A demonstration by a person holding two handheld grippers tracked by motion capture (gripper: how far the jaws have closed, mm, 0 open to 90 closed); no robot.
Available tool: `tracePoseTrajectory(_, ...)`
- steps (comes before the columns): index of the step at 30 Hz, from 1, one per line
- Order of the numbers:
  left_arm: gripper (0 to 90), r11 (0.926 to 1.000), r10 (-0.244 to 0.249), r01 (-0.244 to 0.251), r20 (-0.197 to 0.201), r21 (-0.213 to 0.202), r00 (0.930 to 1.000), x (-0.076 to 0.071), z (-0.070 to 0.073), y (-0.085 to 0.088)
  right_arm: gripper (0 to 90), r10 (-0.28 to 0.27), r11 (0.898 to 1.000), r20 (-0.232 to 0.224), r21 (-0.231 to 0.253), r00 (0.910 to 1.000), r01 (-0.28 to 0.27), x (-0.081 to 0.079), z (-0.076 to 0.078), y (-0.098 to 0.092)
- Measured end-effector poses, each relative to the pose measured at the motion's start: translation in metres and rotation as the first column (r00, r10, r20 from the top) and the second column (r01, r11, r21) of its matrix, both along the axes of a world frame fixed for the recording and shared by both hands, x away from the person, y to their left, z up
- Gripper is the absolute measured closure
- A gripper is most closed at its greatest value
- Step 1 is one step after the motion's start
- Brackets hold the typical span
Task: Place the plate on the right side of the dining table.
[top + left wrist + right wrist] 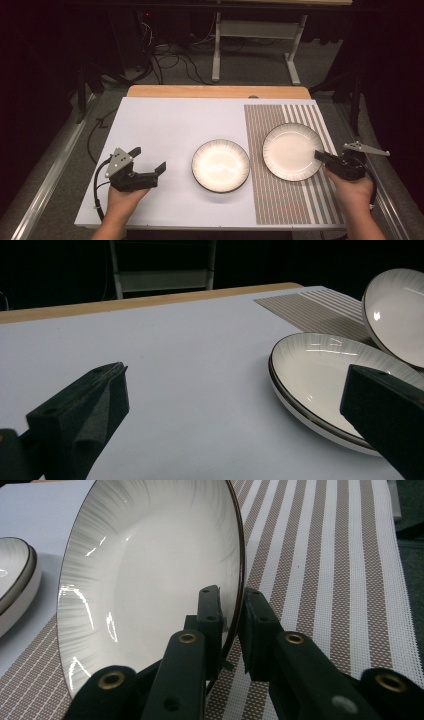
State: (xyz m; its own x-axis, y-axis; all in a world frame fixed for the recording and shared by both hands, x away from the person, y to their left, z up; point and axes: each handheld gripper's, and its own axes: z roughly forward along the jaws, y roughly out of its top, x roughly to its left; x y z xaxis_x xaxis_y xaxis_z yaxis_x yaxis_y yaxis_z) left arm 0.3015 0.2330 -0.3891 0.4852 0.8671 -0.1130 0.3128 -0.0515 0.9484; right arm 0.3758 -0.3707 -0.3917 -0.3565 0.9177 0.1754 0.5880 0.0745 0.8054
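- The right plate point(291, 150) sits tilted over the striped mat point(295, 200), its rim pinched between the right gripper's point(231, 611) jaws.
- The other plate point(220, 165) lies flat on the white table point(165, 125), just left of the mat.
- The left gripper point(150, 161) hangs released beside it, holding nothing.
- Best keep the pinch firm and move the plate slowly, clear of its neighbour.

Right gripper point(231, 615) pinches tilted plate's point(150, 575) rim — plate over striped mat point(325, 555); second plate point(15, 590) beside it.
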Motion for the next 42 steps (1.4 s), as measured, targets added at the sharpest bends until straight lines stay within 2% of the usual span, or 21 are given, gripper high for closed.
tracePoseTrajectory(3,0.1,1.0000,-0.003,0.003,0.003,0.007,1.0000,0.000,0.000,0.004,81.4,-0.014,1.000,-0.021,0.004,0.9997,0.014,0.004,-0.002,0.000)
tracePoseTrajectory(6,0.1,0.9999,-0.005,0.005,-0.008,-0.010,1.0000,0.000,-0.002,0.007,80.9,-0.028,1.000,-0.040,0.004,0.9988,0.028,0.008,-0.005,-0.001)
tracePoseTrajectory(13,0.1,0.9998,-0.021,0.021,-0.022,0.003,0.9995,-0.001,-0.005,0.005,80.3,-0.048,0.999,-0.058,-0.007,0.9972,0.048,0.013,-0.005,0.001)
tracePoseTrajectory(16,0.1,0.9998,-0.019,0.019,-0.020,0.000,0.9996,-0.002,-0.004,0.004,80.0,-0.053,0.999,-0.072,0.000,0.9960,0.053,0.017,-0.007,0.000)
tracePoseTrajectory(18,0.1,0.9998,-0.018,0.018,-0.020,-0.003,0.9996,-0.002,-0.004,0.004,80.1,-0.062,0.998,-0.096,0.023,0.9935,0.065,0.019,-0.008,-0.001)
tracePoseTrajectory(24,0.1,0.9997,-0.022,0.022,-0.021,-0.008,0.9995,-0.002,-0.004,0.002,80.1,-0.065,0.998,-0.095,0.017,0.9933,0.067,0.023,-0.009,-0.001)
tracePoseTrajectory(29,0.1,0.9998,-0.019,0.018,-0.034,-0.012,0.9992,-0.001,-0.006,0.002,79.9,-0.084,0.996,-0.114,0.020,0.9900,0.087,0.027,-0.012,-0.002)
tracePoseTrajectory(31,0.1,0.9997,-0.022,0.021,-0.037,-0.015,0.9991,-0.001,-0.006,0.001,80.7,-0.097,0.995,-0.107,-0.005,0.9895,0.097,0.028,-0.013,-0.002)
tracePoseTrajectory(32,0.1,0.9997,-0.024,0.024,-0.034,-0.009,0.9991,-0.001,-0.006,0.000,80.6,-0.108,0.994,-0.124,-0.024,0.9864,0.105,0.029,-0.014,-0.002)
tracePoseTrajectory(33,0.1,0.9997,-0.025,0.024,-0.033,-0.008,0.9992,-0.001,-0.006,0.000,80.7,-0.111,0.994,-0.136,-0.016,0.9845,0.110,0.030,-0.016,-0.003)
tracePoseTrajectory(42,0.1,0.9996,-0.026,0.026,-0.043,0.010,0.9987,0.001,-0.008,-0.002,81.0,-0.120,0.993,-0.138,-0.024,0.9831,0.118,0.032,-0.020,-0.003)
